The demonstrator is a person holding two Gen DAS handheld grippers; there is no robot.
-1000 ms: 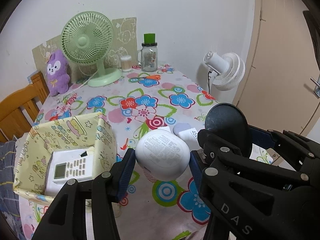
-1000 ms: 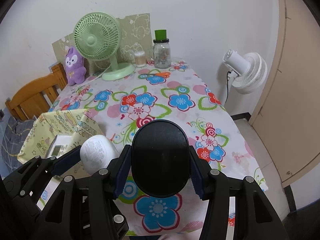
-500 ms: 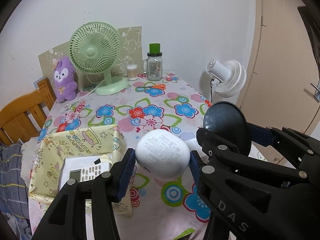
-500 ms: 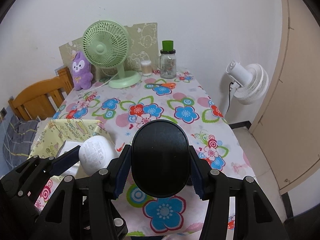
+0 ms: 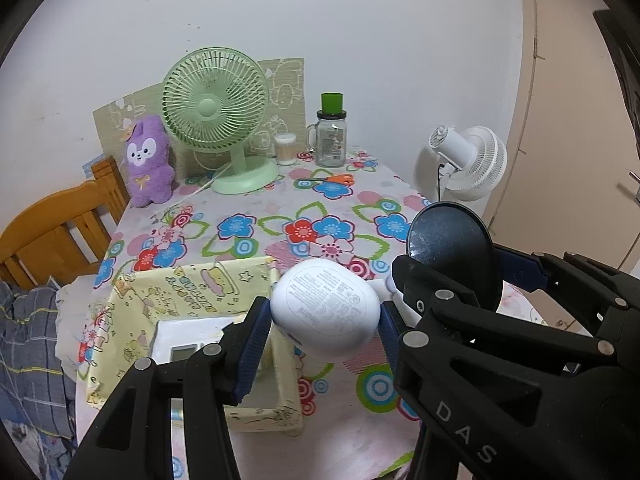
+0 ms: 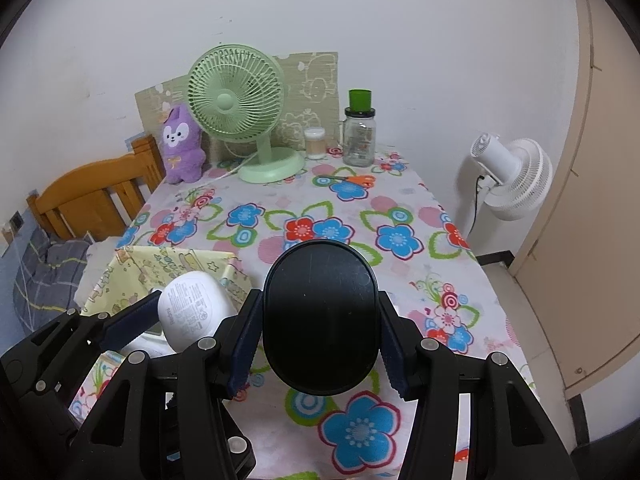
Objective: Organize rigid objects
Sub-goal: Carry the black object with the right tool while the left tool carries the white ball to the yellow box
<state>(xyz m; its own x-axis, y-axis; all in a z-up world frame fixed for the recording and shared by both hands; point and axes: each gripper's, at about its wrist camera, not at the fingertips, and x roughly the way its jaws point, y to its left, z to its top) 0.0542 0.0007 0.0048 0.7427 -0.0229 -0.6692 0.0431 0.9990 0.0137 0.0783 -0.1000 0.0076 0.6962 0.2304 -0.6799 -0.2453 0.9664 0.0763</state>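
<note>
White case (image 5: 326,314): you hold this rounded white shell in your left tool (image 5: 320,330), its blue pads pressed on its two sides; small grey print faces the camera, too fine to read. Its long axis runs roughly pad to pad, slightly tilted. It hangs above the near right corner of the yellow box.
Dark oval case (image 6: 320,316): clamped in your right tool (image 6: 318,338), pads on its left and right flanks, long axis upright in the right wrist view, flat glossy face toward the lens. Its lower end is cut off behind the tool body.
Position of tools: side by side, left one just to the left of the right; both are raised over the near part of the tabletop (image 6: 400,208).
Yellow box (image 5: 132,320): open-topped, patterned; stands at the near left of the tabletop. Inside lies a white remote (image 5: 188,340), mostly hidden by the left tool's finger.
Small white item (image 5: 389,285): barely visible between the white case and the right tool; cannot be identified.
Far edge: green fan (image 5: 218,114), purple plush (image 5: 147,162), glass jar with green lid (image 5: 331,136), cotton swab tub (image 5: 285,149), orange-handled scissors (image 5: 332,179).
Surroundings: wooden chair (image 5: 52,236) at left; white fan (image 5: 468,164) at right, off the tabletop.
</note>
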